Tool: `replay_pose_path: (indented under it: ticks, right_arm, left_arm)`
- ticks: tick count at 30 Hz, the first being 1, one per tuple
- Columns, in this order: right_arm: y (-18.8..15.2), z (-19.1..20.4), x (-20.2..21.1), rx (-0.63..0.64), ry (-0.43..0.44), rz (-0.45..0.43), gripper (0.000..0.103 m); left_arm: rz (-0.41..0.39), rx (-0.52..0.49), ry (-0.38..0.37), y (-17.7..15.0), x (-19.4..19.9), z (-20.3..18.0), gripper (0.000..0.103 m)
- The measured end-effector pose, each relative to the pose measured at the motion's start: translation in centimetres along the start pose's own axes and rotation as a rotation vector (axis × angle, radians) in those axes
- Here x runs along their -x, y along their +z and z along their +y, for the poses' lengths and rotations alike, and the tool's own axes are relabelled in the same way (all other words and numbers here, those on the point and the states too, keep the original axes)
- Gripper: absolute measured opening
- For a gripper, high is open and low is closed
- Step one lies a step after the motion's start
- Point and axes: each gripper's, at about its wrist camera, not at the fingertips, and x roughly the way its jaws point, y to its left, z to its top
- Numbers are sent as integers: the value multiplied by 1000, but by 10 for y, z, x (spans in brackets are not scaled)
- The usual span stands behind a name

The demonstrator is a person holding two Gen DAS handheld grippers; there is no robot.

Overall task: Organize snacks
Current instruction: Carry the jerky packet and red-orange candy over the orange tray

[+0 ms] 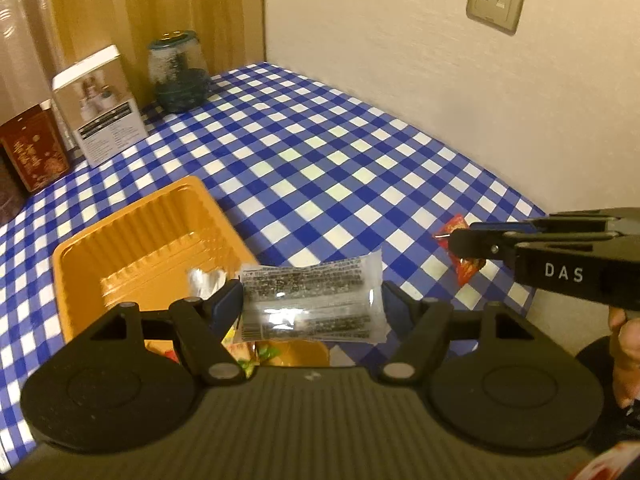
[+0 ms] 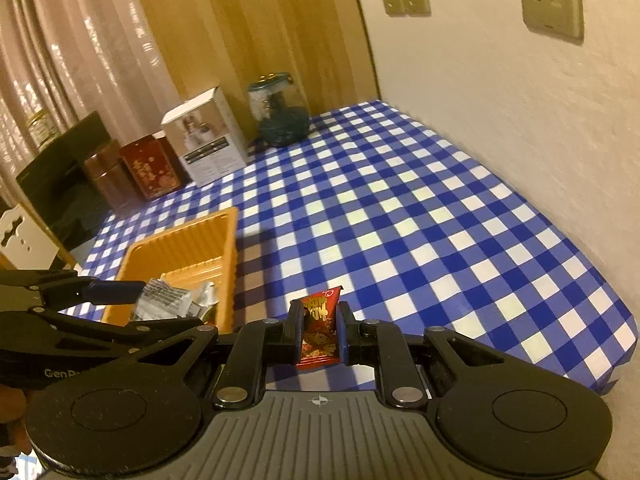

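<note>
1. My left gripper [image 1: 312,304] clamps the clear packet [image 1: 310,300] across its width at lower centre; the slick film could slide out before it is over the orange tray [image 1: 80,252].
2. My right gripper [image 2: 319,332] is closed on the red sachet [image 2: 319,328], low centre; only a thin edge is pinched, so it may twist free.
3. The tray, lower left, already holds a few wrapped snacks [image 1: 248,354].
</note>
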Motion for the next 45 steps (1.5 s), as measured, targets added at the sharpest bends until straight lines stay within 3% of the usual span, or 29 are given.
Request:
replay_pose_path:
  ticks: [26,45]
  right_arm:
    - [-21,85,-6,159,107,48,17]
    - [-14,118,-54,205,155,86,17]
  left_arm:
    - [-23,141,120,-62,63,63,72]
    - [-2,154,155,-62,50,109,73]
